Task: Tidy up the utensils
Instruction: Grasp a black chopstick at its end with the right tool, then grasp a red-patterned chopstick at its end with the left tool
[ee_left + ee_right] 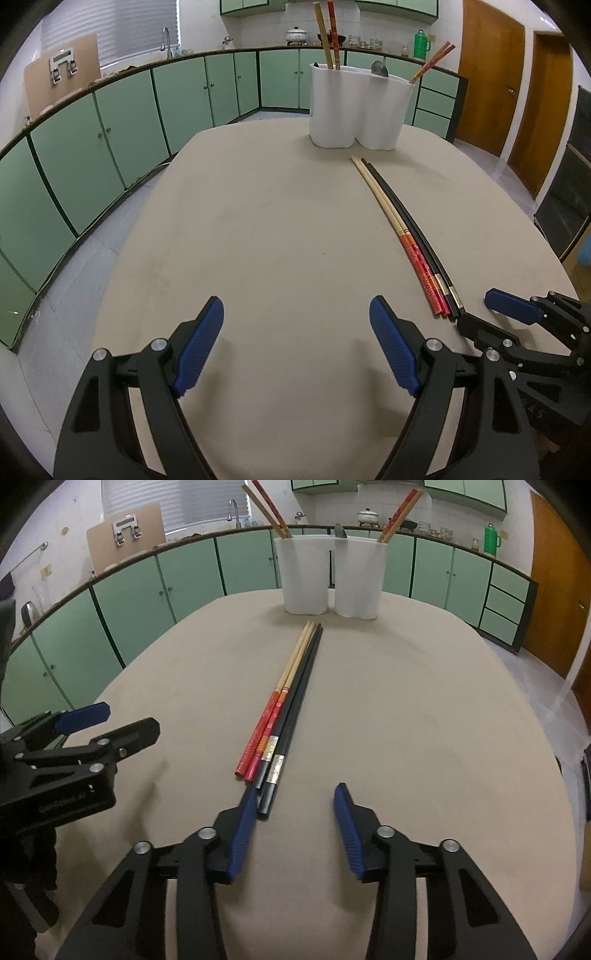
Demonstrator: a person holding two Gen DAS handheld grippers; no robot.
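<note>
A pair of red-and-wood chopsticks (282,698) and a pair of black chopsticks (301,694) lie side by side on the beige table (406,720), pointing at a white two-lobed holder (332,576). The holder has chopsticks and a spoon standing in it. My right gripper (295,797) is open and empty; its left pad (243,823) sits just beside the near ends of the black chopsticks. My left gripper (297,321) is open and empty over bare table, left of the chopsticks (402,236). The holder also shows in the left wrist view (360,107). Each gripper shows in the other's view.
Green cabinets (110,125) run round the table beyond a strip of floor. The counter carries a pot (296,35) and a green thermos (421,44). Wooden doors (491,74) stand at the right. The table's edge curves close on the left.
</note>
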